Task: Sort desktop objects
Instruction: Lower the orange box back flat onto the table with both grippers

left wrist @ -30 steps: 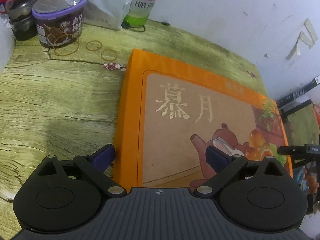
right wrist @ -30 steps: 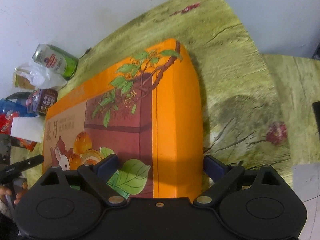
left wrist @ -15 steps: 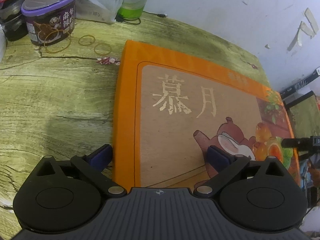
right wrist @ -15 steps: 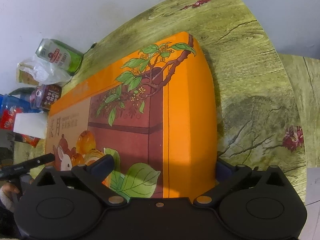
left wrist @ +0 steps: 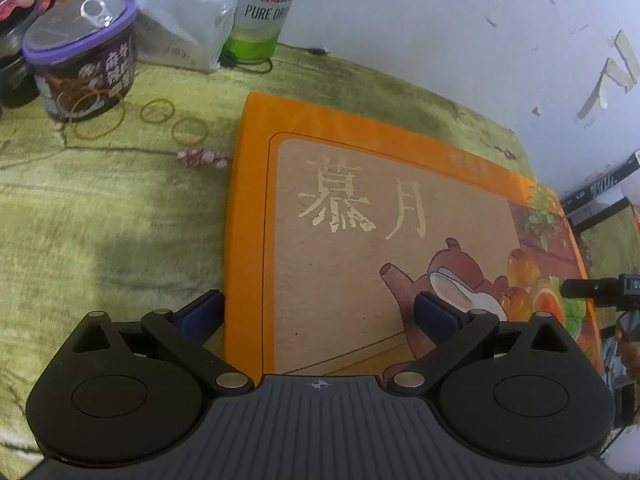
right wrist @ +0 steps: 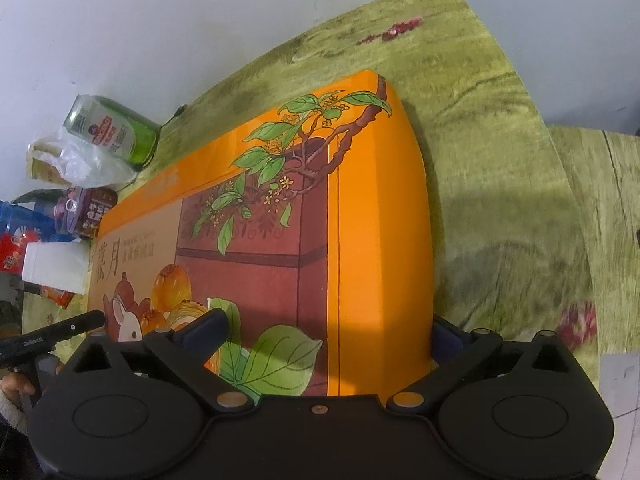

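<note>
A large flat orange gift box (left wrist: 360, 220) with gold characters and a teapot picture lies on the green wood-grain tabletop (left wrist: 100, 220). My left gripper (left wrist: 316, 306) is open and straddles the box's left edge: one finger hangs beside the box's side, the other hovers over the lid. In the right wrist view the box (right wrist: 376, 220) shows its leafy end. My right gripper (right wrist: 328, 326) stands wide open across the box's right edge, with one finger above the lid and the other down beside the right side. No pad presses on the box.
A purple-lidded cup (left wrist: 80, 68), a green beer can (left wrist: 260, 12) and a plastic bag (left wrist: 180, 12) stand at the back left by the white wall. Rubber bands (left wrist: 158, 111) and a candy wrapper (left wrist: 204, 157) lie near the box's far corner. A person's hand (right wrist: 12, 388) shows at the left edge.
The right gripper's jaws have spread wider, and its outer finger now sits beside the box's right side. The left gripper has shifted a little along the box's left edge.
</note>
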